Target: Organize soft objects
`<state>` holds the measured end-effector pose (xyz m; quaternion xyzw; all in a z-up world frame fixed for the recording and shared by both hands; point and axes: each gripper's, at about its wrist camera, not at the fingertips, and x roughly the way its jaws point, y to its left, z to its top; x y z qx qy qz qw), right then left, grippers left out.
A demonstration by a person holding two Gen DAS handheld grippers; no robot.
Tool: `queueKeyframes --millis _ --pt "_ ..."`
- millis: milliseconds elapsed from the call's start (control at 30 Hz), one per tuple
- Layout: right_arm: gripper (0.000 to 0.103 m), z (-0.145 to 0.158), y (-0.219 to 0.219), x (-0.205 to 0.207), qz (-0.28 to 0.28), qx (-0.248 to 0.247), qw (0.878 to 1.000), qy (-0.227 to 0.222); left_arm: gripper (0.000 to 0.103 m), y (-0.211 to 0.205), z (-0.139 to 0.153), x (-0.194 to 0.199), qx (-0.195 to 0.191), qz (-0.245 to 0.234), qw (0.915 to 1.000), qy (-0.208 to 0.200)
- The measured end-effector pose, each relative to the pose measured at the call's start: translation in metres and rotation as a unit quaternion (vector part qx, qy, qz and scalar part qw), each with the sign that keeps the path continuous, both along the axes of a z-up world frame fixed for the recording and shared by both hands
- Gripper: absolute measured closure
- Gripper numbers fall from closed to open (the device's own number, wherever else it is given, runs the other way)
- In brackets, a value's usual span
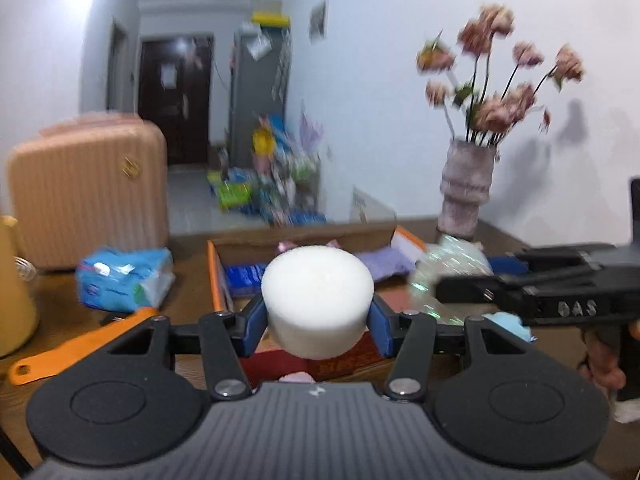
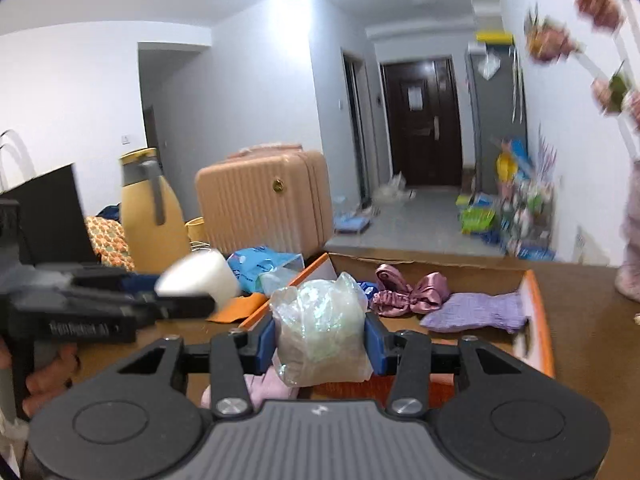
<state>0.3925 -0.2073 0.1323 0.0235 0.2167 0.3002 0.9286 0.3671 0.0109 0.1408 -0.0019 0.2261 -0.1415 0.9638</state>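
a ribbed, hard-shell peach suitcase [image 2: 264, 200] stands at the far side of your wooden table [image 1: 188, 292], with a smooth yellow jug [image 2: 150, 208] beside it. nearer you lies the shallow cardboard box [image 2: 538, 312] with orange edges; inside rest a crinkled lilac cloth [image 2: 476, 312] and a glossy pink satin scrunchie [image 2: 404, 288], close together. a textured grey vase [image 1: 466, 192] of dusty pink flowers stands behind the box. a crumpled blue plastic packet [image 1: 124, 280] sits left of the box, by a flat orange strip [image 1: 76, 348]. your left gripper [image 1: 318, 322] has its blue pads pressed on both sides of the white foam cylinder [image 1: 318, 296], held above the box. your right gripper [image 2: 320, 344] is clamped on a crinkly clear bag [image 2: 320, 332] of iridescent stuffing, over the box's near edge.
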Motion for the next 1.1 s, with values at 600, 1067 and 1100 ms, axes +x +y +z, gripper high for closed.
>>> queueKeyframes --millis 600,1067,1100 --pt "0.024 -0.088 0.071 0.163 -0.018 -0.027 0.992 0.122 0.025 0.009 -0.076 0.106 0.055 -0.015 0.996 0.069" --pt "0.02 -0.068 0.062 0.153 -0.033 -0.014 0.994 0.104 0.022 0.007 -0.065 0.097 0.044 0.0 0.9969 0.066" --pt "0.02 -0.064 0.061 0.148 -0.034 -0.014 0.994 0.098 0.021 0.009 -0.062 0.093 0.041 0.003 0.9969 0.067"
